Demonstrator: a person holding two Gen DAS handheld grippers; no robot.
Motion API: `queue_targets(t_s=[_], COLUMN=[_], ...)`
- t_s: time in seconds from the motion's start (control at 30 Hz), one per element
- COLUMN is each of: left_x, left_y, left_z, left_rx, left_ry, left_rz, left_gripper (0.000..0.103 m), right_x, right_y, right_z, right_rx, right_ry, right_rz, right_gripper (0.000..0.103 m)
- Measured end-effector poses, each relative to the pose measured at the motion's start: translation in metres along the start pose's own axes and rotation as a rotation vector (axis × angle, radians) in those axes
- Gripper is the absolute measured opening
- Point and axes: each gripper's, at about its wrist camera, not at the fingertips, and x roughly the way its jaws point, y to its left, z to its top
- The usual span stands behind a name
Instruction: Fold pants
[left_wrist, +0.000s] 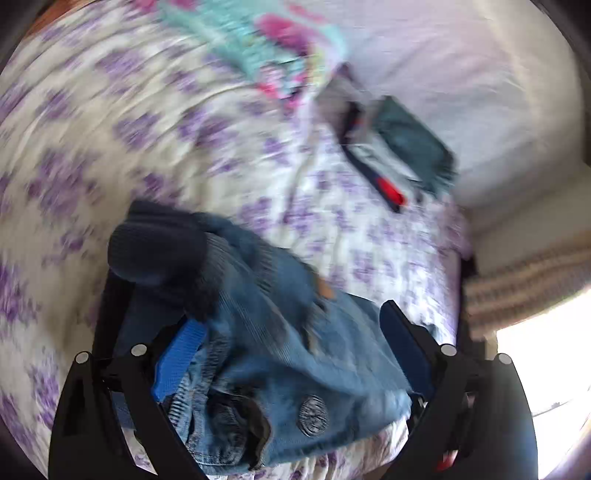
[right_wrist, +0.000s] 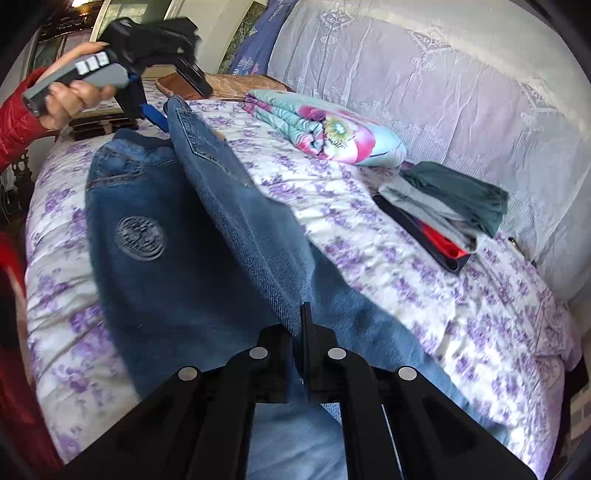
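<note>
Right gripper (right_wrist: 301, 325) pinching jeans (right_wrist: 236, 229); angled down

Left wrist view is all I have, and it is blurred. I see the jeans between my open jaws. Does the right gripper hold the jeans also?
Observer: Yes. The right gripper is shut on a fold of the jeans.
Operator: Do the jeans lie flat there?
Observer: No. A raised ridge of denim runs from those jaws up to the waist, by the left gripper.
Operator: What is behind my camera?
Observer: A hand with a red sleeve grips the handle of the left gripper.
</note>
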Motion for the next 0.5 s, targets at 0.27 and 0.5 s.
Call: queue_targets(t_s=[0.27,0.5], left_x=[-0.020,-0.049], left_y=[0.051,0.013], left_z=[-0.002,-0.028], left_rx=[-0.114,0.111], left_ry=[-0.081,-0.130], left_rz=[-0.025,-0.016], left_gripper=[0.040,0.025], right_x=[-0.005,-0.032], right_y=[0.003,0.003], right_z=[-0.009,-0.013], right_rx=[0.018,0.052], right_ry=[-0.013,-0.036], right_rz=[0.007,-0.001], right_gripper=[0.004,0.004])
